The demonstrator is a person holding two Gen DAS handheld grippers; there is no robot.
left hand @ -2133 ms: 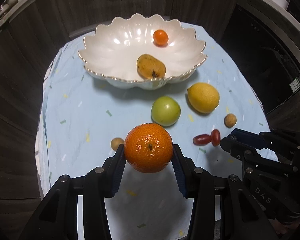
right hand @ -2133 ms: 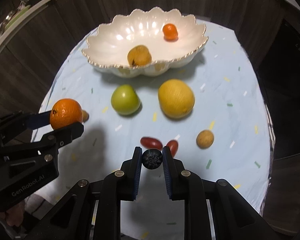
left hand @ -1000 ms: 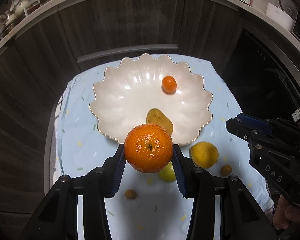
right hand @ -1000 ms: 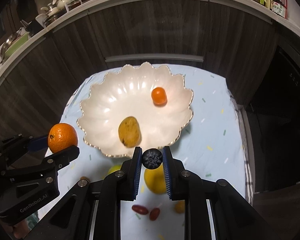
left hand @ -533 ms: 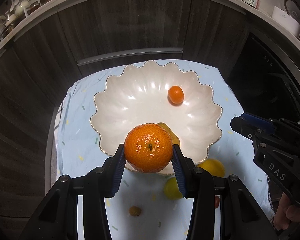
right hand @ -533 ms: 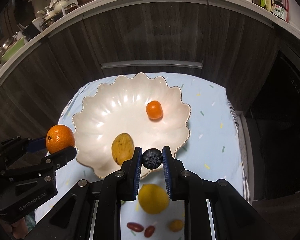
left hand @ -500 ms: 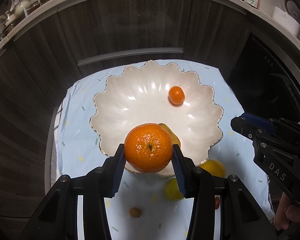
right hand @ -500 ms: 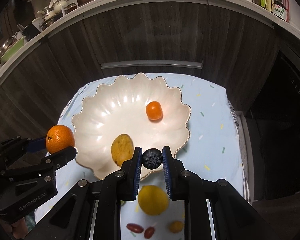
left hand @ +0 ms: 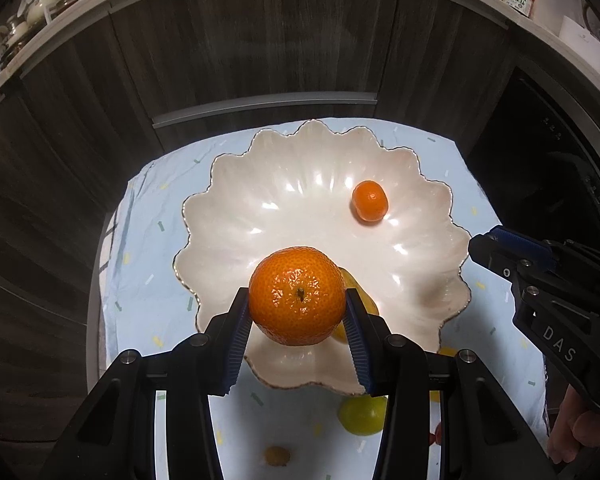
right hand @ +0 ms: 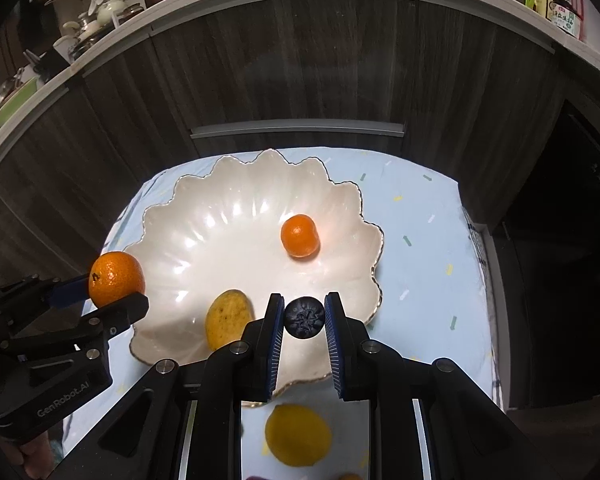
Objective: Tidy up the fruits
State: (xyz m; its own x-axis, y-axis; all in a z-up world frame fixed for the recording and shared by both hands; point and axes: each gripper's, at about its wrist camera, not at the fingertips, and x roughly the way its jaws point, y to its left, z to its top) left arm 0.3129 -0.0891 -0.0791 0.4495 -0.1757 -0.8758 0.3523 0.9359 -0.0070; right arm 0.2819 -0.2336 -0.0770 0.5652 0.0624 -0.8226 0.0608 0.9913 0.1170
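Note:
My left gripper (left hand: pixel 297 312) is shut on a large orange (left hand: pixel 297 295) and holds it above the near rim of the white scalloped bowl (left hand: pixel 284 184). It also shows in the right wrist view (right hand: pixel 117 280). My right gripper (right hand: pixel 304 318) is shut on a dark blueberry (right hand: pixel 304 317) above the bowl's (right hand: pixel 204 216) near right rim. In the bowl lie a small orange kumquat (right hand: pixel 300 236) and a yellow mango (right hand: pixel 229 318). The mango is mostly hidden behind the orange in the left wrist view.
On the light blue cloth (right hand: pixel 424 240) in front of the bowl lie a lemon (right hand: pixel 298 434), a green fruit (left hand: pixel 362 416) and a small brown fruit (left hand: pixel 277 456). Dark wooden cabinets (right hand: pixel 300 64) stand close behind the table.
Both grippers have moved forward and up from the cloth to over the bowl's near rim, each still holding its fruit. The loose fruits now lie below and behind the fingers.

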